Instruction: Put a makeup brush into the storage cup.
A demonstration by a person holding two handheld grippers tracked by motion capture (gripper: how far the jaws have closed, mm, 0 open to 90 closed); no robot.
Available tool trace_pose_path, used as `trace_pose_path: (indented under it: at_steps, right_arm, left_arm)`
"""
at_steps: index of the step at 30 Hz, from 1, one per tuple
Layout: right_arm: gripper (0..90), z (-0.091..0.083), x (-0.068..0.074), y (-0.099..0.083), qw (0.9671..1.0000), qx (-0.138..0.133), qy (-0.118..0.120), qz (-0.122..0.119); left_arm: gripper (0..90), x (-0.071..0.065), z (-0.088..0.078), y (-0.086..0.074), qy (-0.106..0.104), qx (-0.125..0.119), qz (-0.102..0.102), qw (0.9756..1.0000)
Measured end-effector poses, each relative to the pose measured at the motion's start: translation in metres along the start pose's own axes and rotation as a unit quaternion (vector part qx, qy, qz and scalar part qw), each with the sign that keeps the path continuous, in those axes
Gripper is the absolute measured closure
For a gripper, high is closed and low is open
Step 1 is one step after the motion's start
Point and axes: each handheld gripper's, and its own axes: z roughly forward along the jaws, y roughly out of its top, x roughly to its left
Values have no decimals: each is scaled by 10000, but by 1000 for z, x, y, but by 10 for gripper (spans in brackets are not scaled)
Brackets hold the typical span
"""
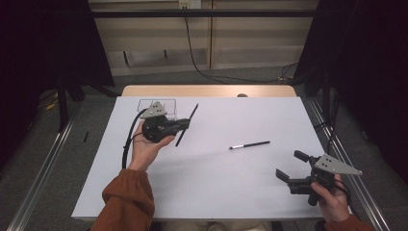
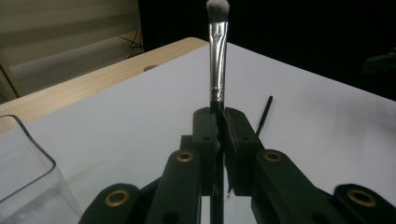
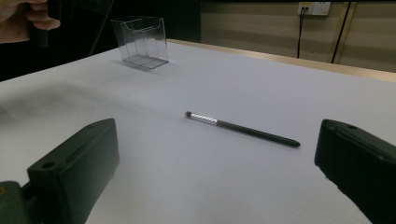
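My left gripper (image 1: 185,124) is lifted above the table's left side, shut on a thin black makeup brush (image 1: 193,111). In the left gripper view the brush (image 2: 218,56) stands up out of the closed jaws, its silver ferrule and pale bristles on top. A second black brush (image 1: 249,144) lies flat on the white table near the middle. It is also in the right gripper view, brush (image 3: 243,129), ahead of my right gripper (image 3: 217,156). My right gripper (image 1: 292,165) is held low at the table's right front, open, with nothing between its jaws.
A clear plastic box (image 1: 157,106) stands at the far left of the white table (image 1: 216,187), just behind the left gripper; it appears as box (image 3: 140,42) and box (image 2: 23,172) too. A wooden strip (image 1: 207,90) runs along the far edge.
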Motion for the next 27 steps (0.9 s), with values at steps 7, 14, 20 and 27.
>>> trace_pose_path:
  at_steps: [7, 14, 20, 27]
  right_arm:
    - [0, 0, 0, 0, 10000, -6, 21, -27]
    - [0, 1, 0, 0, 10000, 10, 22, -3]
    - [0, 1, 0, 0, 10000, 9, 41, 24]
    - [0, 1, 0, 0, 10000, -9, 39, 27]
  left_arm:
    - [841, 0, -12, 7, 75, -198, -3, 9998]
    - [842, 6, -17, 10, 134, -245, -94, 9996]
    - [842, 11, -25, 19, 256, -324, -94, 9991]
    - [842, 20, -32, 23, 395, -423, -143, 9982]
